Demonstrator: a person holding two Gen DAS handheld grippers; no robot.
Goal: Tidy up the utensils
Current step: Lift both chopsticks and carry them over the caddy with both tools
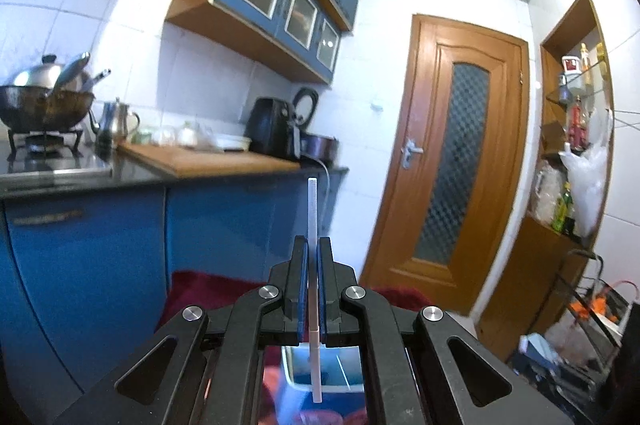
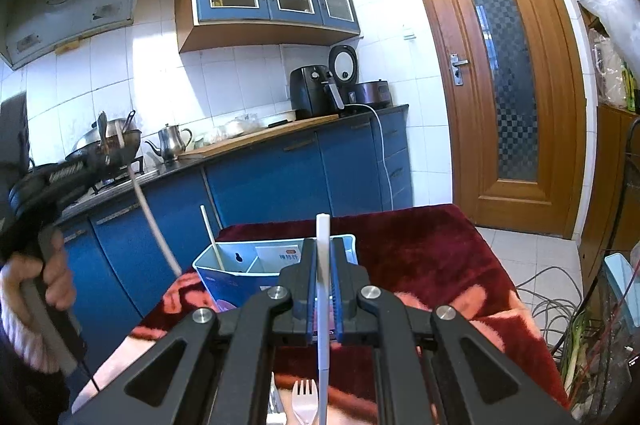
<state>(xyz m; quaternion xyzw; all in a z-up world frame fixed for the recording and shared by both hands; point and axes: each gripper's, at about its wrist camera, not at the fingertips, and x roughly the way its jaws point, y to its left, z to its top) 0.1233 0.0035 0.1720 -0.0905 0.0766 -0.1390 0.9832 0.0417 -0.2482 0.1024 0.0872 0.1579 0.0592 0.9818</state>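
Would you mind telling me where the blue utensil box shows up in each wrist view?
Left wrist view: the blue utensil box sits at bottom centre, seen through the hand-held gripper's frame.
Right wrist view: it stands at centre, on the red cloth.
Shared landmark: the wooden door.

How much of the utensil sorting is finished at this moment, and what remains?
Done: one pale chopstick already stands in the light blue divided plastic holder on the dark red cloth. In hand: the left claw is shut on a thin white stick, the right claw on a white utensil handle. Left: both need placing, plus the white plastic fork.
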